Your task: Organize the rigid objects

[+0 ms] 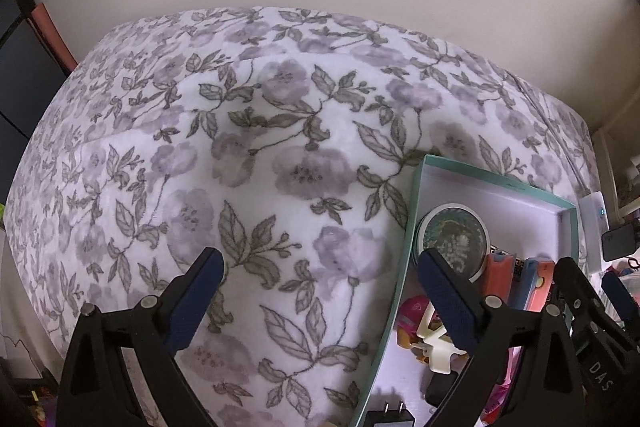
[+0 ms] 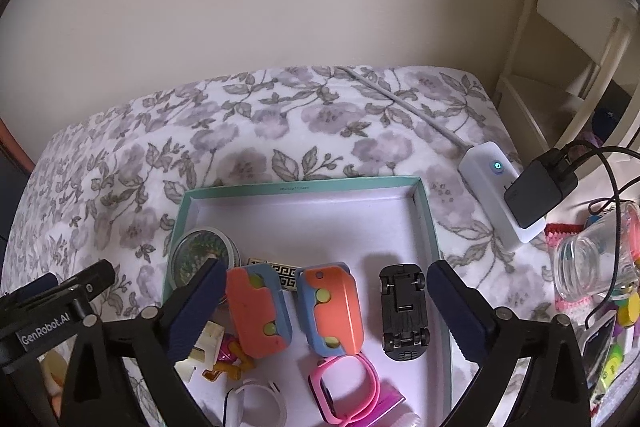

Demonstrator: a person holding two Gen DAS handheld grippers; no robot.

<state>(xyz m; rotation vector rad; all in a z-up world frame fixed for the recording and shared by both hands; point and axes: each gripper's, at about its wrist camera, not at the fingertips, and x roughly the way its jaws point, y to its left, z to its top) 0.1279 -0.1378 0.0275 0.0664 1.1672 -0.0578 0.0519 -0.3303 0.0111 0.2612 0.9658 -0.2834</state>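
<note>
Box, shallow card, teal rim and white floor, lies on the bed with its plush floral cover.

Contents as I see them: round tin; two orange-and-blue plastic blocks; black toy car, wheels up; pink watch strap; small toy figure.

Right gripper: fingers spread wide over the box, pinching nothing. Left gripper: fingers spread, empty, above the box's left wall.

My judgement: with the box filling, I should set hard pieces flat in the bare far half and approach from straight above.
</note>
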